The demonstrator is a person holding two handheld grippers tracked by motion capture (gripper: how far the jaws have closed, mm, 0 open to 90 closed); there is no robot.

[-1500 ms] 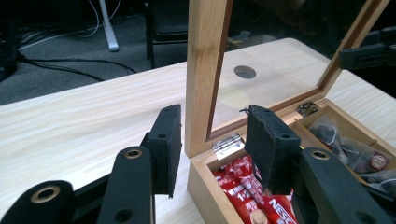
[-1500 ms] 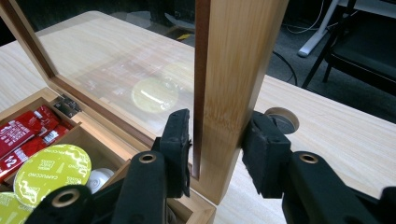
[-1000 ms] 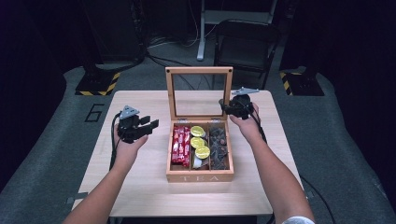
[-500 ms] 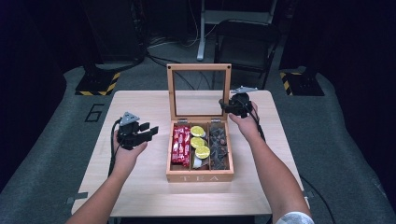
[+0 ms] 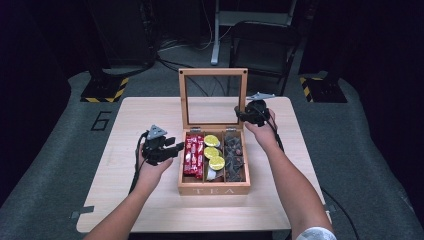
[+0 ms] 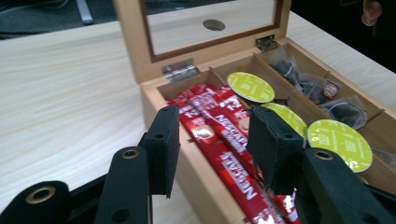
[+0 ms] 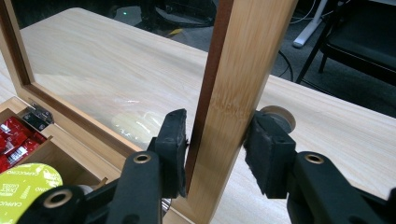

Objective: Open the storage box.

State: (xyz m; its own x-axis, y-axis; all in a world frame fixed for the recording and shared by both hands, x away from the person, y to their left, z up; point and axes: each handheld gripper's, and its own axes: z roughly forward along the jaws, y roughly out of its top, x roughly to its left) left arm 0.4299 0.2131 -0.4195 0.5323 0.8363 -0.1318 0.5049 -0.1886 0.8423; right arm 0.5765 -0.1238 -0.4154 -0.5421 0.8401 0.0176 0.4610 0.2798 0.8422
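The right tool (image 7: 212,140) stands at the raised lid (image 5: 213,97) of the wooden tea box (image 5: 213,189), its two black jaws on either side of the lid's right-hand frame bar. In the right gripper view the far pad lies against the wood, while a thin sliver of gap shows at the near pad; the jaws have just been easing apart, so the hold looks slackened rather than clamped, with the bar between them. The lid stands upright on its hinges, and the desk (image 5: 150,112) shows through its glass pane.

The left tool (image 6: 212,140) hangs just beside the box's left wall, jaws parted and holding nothing. In its own view the pads frame the red coffee sticks (image 6: 224,140) in the left compartment without touching them. From above, the left tool (image 5: 162,149) sits close to the box's left side, with the hand behind it on the desk.

The box sits near the middle of the desk, its front marked TEA. Its middle compartment holds round yellow-green capsules (image 5: 214,152), and the right one holds dark clear-wrapped tea bags (image 5: 234,155). Beyond the desk stands a black chair (image 5: 262,45) on a grey floor.
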